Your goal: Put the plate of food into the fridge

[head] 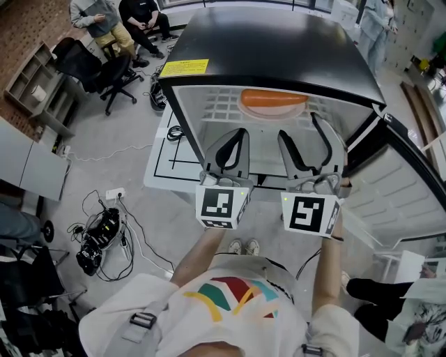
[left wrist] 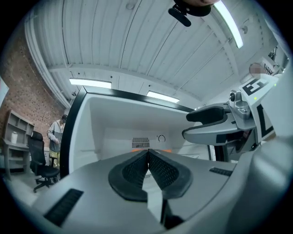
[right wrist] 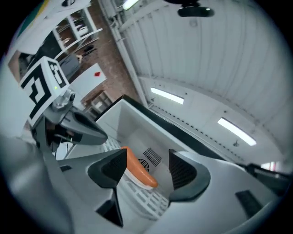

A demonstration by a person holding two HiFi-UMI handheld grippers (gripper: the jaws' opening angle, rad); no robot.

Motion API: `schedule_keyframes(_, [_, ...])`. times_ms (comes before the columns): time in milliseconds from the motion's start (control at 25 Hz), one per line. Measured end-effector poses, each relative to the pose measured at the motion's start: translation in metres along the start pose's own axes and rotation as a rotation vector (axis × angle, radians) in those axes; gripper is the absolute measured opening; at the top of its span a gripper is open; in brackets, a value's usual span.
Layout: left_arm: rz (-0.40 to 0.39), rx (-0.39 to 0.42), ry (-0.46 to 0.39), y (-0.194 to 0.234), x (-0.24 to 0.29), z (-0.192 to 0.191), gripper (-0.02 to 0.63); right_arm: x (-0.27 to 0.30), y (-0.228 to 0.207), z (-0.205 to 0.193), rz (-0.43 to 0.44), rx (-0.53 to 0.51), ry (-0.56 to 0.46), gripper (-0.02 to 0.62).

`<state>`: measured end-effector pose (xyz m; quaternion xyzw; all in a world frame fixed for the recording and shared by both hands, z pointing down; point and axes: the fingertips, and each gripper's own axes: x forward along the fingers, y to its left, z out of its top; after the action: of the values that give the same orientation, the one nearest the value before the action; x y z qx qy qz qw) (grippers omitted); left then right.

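The fridge (head: 279, 49) stands open. Inside, a white plate (head: 273, 107) with a long orange piece of food (head: 273, 98) rests on the wire shelf (head: 219, 104). Both grippers hover in front of the opening, apart from the plate. My left gripper (head: 233, 143) is shut, its pads pressed together with nothing between them (left wrist: 148, 157). My right gripper (head: 306, 143) is open and empty. In the right gripper view the food (right wrist: 137, 169) and plate (right wrist: 139, 182) show through the gap of the right gripper (right wrist: 147, 161). Only an orange sliver (left wrist: 137, 149) shows in the left gripper view.
The fridge door (head: 411, 188) hangs open at the right. A white floor board (head: 171, 157) with black lines lies left of the fridge. Cables and a power strip (head: 104, 230) lie on the floor. An office chair (head: 104, 73) and seated people (head: 111, 21) are at far left.
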<state>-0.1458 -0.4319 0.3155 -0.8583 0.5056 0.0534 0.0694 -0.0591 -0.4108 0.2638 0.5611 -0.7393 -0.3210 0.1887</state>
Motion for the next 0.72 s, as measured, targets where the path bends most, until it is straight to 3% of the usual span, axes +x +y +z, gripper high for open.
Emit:
schedule_keyframes(80, [-0.004,0.007,-0.004,-0.005,-0.001,0.004,0.008,-0.010,-0.005,0.000,-0.056,0.192,-0.061,0.263])
schedule_keyframes(200, [-0.008,0.010,-0.012,-0.009,-0.005,0.008,0.008,-0.029,-0.001,-0.019,-0.108,0.513,-0.065,0.143])
schedule_keyframes(360, [-0.006,0.012,0.005,-0.011,-0.013,0.002,0.008,-0.051,0.010,-0.038,-0.149,0.785,-0.058,0.002])
schedule_keyframes(400, [-0.005,0.012,0.008,-0.013,-0.015,0.001,0.008,-0.054,0.014,-0.042,-0.140,0.838,-0.055,0.002])
schedule_keyframes(520, [-0.006,0.020,0.020,-0.016,-0.021,-0.004,0.008,-0.060,0.030,-0.052,-0.102,0.910,-0.037,0.002])
schedule_keyframes(720, [0.004,0.019,0.035,-0.012,-0.029,-0.010,0.008,-0.064,0.053,-0.064,-0.042,0.882,0.015,0.002])
